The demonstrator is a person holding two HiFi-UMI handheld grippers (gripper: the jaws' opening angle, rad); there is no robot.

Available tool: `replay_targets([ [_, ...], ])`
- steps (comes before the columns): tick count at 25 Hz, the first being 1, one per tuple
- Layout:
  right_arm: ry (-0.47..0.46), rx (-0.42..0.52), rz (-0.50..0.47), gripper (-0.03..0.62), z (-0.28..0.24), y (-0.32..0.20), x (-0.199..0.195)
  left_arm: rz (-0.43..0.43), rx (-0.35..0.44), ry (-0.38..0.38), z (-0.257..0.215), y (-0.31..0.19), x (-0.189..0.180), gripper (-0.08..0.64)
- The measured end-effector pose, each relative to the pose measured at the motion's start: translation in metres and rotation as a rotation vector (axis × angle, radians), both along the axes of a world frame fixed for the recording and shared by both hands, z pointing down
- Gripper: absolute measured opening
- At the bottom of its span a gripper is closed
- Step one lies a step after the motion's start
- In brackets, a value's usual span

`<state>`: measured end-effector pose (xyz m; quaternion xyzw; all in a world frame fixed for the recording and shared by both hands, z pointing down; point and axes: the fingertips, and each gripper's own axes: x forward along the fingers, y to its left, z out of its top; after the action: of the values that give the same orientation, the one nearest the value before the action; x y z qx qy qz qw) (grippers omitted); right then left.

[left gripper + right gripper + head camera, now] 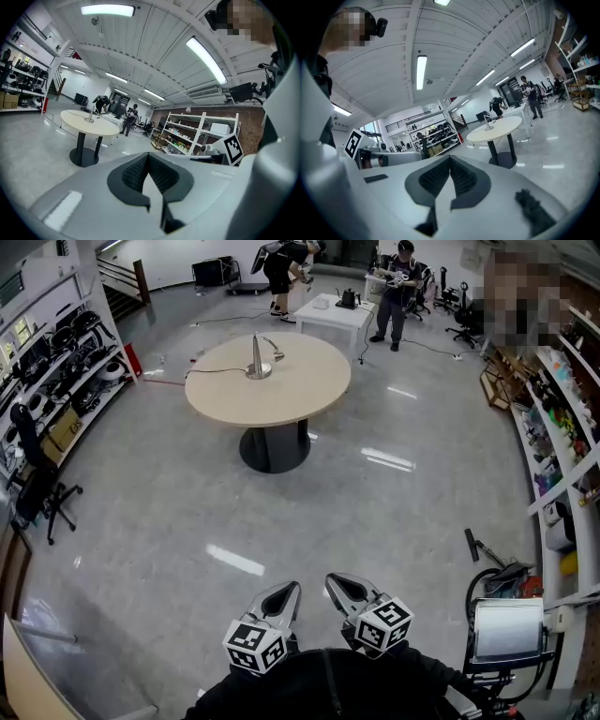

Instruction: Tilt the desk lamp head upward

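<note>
The silver desk lamp (260,357) stands on the far left part of a round beige table (291,395), its head curving over to the right and down. Both grippers are far from it, held close to the person's body at the bottom of the head view. My left gripper (289,589) and right gripper (334,580) point toward the table side by side, both shut with nothing between the pads. The lamp (89,117) is small in the left gripper view behind that gripper (149,156), and the lamp (488,122) and gripper (450,158) show likewise in the right gripper view.
A wide stretch of glossy grey floor lies between me and the table. A black office chair (42,488) and shelves line the left wall. More shelves and a cart with a screen (506,629) stand on the right. Two people work by a white table (336,313) at the back.
</note>
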<state>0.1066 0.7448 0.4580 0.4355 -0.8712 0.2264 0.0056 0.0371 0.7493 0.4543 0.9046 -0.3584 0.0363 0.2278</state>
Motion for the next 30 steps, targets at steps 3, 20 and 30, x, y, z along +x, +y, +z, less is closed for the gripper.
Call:
replay_targets([
  [3, 0.014, 0.005, 0.003, 0.005, -0.002, -0.031, -0.020, 0.006, 0.005, 0.005, -0.002, -0.032, -0.020, 0.006],
  [20, 0.100, -0.023, -0.009, 0.005, 0.004, -0.139, -0.121, -0.007, -0.023, 0.088, 0.011, -0.145, -0.121, 0.006],
  [30, 0.065, -0.023, -0.051, 0.005, 0.007, -0.181, -0.128, -0.061, -0.018, 0.061, 0.012, -0.183, -0.130, 0.006],
])
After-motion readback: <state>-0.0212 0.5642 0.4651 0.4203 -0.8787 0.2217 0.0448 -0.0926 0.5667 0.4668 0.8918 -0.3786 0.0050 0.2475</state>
